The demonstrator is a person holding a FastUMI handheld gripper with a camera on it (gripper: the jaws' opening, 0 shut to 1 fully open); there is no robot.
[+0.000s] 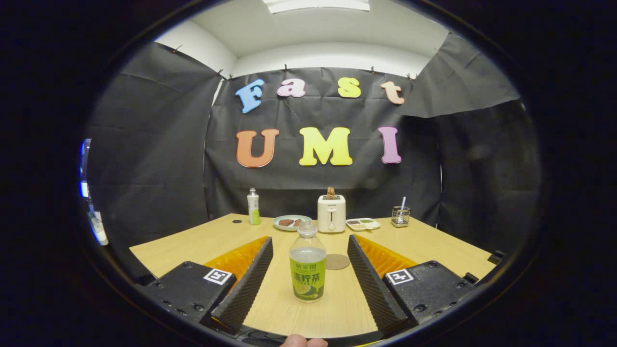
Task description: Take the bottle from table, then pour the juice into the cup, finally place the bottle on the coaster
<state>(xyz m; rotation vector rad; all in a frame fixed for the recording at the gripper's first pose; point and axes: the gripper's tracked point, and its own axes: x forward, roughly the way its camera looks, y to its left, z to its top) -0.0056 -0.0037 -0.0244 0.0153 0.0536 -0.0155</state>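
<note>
Gripper (308, 241) spread wide, its fingers (250, 274) clear of everything. The bottle (307, 262) stands upright on the table (434, 246) between the fingers, touching neither, uncapped and partly filled. The round coaster (337, 261) lies just beyond the bottle, to its right. Along the table's far edge: a second bottle (253, 207), a plate (291, 222), a toaster (331, 213), a tray (363, 223), a wire holder (400, 216).

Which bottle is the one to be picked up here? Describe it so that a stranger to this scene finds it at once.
On the wooden table, look between the open tongs, well short of the white toaster. There stands the clear bottle with the green label, beside a round coaster. Unlike the white bottle at the table's far edge, it stands near, uncapped.
</note>
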